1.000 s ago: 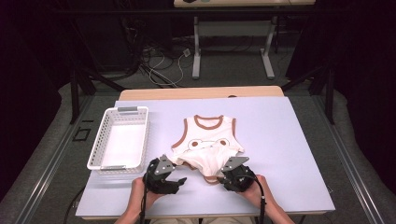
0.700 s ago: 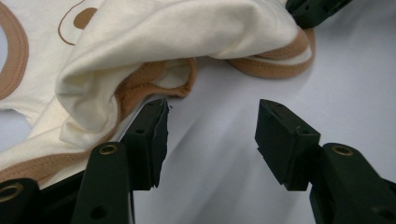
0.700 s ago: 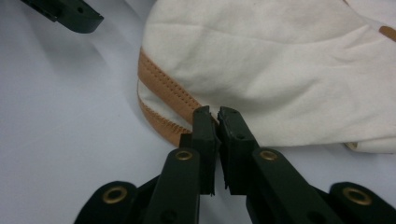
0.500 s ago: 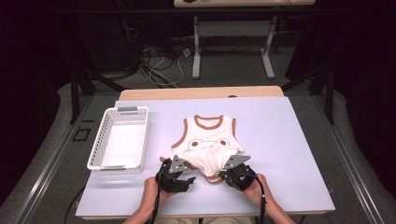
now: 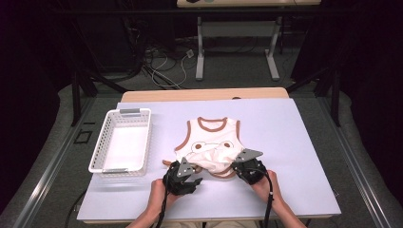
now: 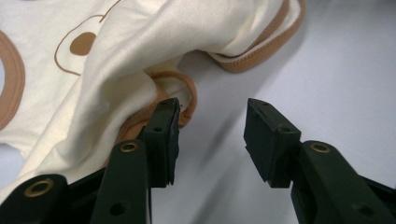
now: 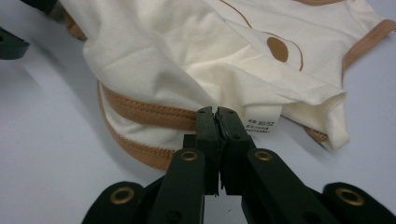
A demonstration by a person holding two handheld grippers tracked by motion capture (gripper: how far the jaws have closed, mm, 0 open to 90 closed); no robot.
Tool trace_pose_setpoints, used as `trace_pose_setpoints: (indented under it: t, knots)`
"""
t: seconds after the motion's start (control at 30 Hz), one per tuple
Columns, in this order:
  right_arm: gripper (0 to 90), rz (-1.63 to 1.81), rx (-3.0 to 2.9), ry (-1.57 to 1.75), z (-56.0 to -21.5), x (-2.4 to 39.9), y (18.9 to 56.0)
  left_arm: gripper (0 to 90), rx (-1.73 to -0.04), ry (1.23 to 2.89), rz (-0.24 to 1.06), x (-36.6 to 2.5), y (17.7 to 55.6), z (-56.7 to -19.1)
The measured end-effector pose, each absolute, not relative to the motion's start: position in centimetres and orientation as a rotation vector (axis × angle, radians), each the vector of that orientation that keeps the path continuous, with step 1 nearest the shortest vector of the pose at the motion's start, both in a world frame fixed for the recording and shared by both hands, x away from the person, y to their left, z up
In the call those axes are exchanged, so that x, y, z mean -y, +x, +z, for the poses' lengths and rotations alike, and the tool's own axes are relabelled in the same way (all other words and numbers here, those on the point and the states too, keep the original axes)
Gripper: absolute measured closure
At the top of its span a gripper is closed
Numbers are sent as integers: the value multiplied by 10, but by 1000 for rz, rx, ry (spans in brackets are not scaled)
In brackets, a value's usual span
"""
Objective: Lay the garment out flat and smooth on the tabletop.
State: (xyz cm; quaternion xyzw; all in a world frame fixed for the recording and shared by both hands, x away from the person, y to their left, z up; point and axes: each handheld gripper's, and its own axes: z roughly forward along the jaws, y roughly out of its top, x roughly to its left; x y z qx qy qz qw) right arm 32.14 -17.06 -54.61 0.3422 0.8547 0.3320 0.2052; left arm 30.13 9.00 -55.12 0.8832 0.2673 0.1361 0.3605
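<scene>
The little vest (image 5: 209, 145) is laid near the middle of the desk (image 5: 304, 142), its bottom edge bunched up at 6 o'clock. One corner is pinched tight by the right hand-held gripper (image 7: 217, 116). The left hand-held gripper (image 6: 212, 135) is half open and has just been closing; cloth is touched by one jaw, but nothing is gripped yet. Folding looks only begun. A white basket (image 5: 97, 156) is seen at 9 o'clock, well apart. Nothing is in the way.

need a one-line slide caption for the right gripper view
Right gripper shut on the brown-trimmed hem of a cream baby vest lying on the table.
</scene>
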Motion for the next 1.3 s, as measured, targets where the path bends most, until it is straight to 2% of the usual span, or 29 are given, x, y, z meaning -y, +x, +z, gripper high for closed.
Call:
trace_pose_setpoints:
  t: [0.37,0.43,0.57,0.7,0.97,1.3]
  knots:
    - [882,911,-2316,1006,-546,179,329,580,-757,2269,419,-73,316,-560]
    - [882,911,-2305,1004,-546,182,330,624,-763,2265,423,-72,318,-561]
    - [882,921,-2287,1012,-545,186,329,785,-737,2265,401,-72,320,-562]
    - [882,930,-2271,1019,-542,190,328,875,-710,2281,430,-71,318,-562]
    - [881,955,-2228,1032,-536,198,326,883,-700,2290,375,-83,322,-556]
    - [879,994,-2093,1099,-522,221,326,883,-619,2264,326,-98,311,-527]
